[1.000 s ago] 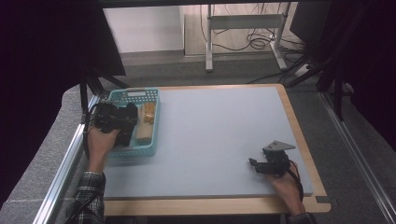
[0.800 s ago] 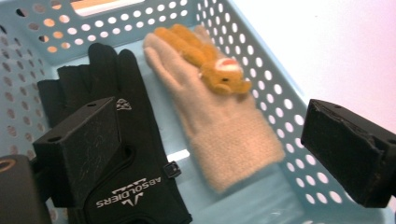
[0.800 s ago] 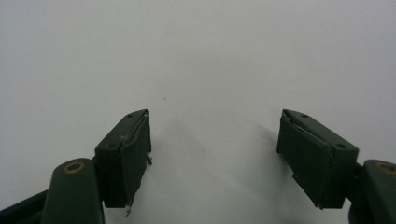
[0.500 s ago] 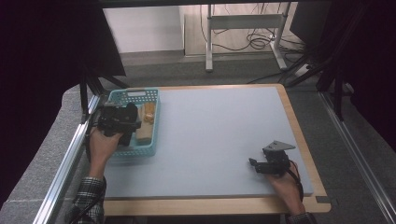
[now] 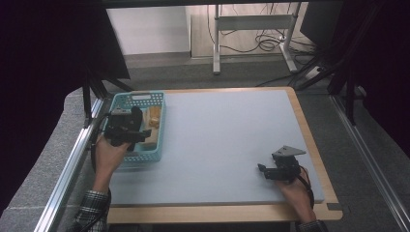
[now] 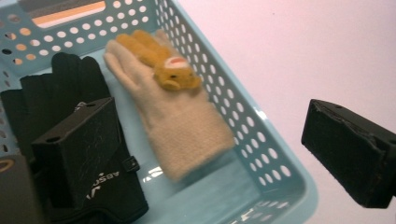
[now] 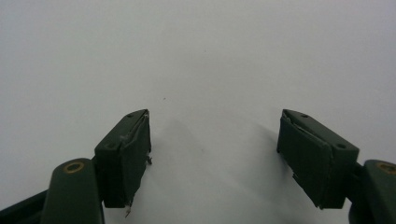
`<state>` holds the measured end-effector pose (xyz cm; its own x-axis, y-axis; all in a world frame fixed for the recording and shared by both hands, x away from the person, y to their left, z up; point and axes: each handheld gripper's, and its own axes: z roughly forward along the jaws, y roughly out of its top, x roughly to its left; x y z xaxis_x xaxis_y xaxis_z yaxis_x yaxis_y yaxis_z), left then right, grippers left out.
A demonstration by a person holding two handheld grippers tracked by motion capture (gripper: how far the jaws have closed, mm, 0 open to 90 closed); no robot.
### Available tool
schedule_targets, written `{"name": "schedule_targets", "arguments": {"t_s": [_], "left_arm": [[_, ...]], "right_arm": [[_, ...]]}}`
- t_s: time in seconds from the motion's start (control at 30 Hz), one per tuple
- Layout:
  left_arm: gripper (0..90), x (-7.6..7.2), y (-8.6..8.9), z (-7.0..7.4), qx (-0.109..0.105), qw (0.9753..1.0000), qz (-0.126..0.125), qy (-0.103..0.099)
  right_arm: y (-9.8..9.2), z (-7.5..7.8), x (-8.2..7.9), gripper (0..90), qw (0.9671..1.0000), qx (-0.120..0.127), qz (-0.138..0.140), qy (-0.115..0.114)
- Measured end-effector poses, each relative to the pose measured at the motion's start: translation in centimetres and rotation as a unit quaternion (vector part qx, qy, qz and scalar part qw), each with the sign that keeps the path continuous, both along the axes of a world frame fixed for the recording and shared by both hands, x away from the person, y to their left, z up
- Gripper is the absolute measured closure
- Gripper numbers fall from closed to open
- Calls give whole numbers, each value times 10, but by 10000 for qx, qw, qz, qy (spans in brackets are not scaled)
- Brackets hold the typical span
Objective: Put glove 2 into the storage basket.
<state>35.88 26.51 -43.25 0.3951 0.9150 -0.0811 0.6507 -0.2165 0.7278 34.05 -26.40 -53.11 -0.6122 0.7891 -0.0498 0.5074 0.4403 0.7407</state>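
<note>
My left tongs (image 6: 219,154) hang over the perforated turquoise plastic basket (image 6: 261,154), jaws spread wide and holding nothing: one jaw sits inside the basket above the black fabric glove (image 6: 60,102), the other hangs outside past the basket's rim, over the pale grey table mat (image 6: 303,51). Between the jaws, a little ahead of them, lies the cream knitted glove (image 6: 182,126) with a small orange plush animal (image 6: 159,63) on its finger end; it rests on the basket floor just beside the black glove. I judge this the reaching step, with a glove about to be picked out. Next I must bring the outer jaw inside the rim, lower both around the cream glove's cuff and close. My right tongs (image 7: 215,154) rest well apart, jaws open and empty on the bare mat.
</note>
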Motion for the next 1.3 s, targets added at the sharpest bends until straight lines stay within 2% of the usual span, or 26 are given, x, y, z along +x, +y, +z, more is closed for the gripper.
{"name": "schedule_targets", "arguments": {"t_s": [0.2, 0.77, 1.3], "left_arm": [[45, -6, -9, 1, 42, 9999, -100, -60], [40, -21, -29, 7, -81, 9990, -385, -199], [35, -28, -54, 7, -147, 9976, -612, -283]], "right_arm": [[0, 0, 0, 252, 10000, 2, 3, 1], [0, 0, 0, 251, 10000, -9, 4, -2], [0, 0, 0, 249, 10000, -10, -2, 1]]}}
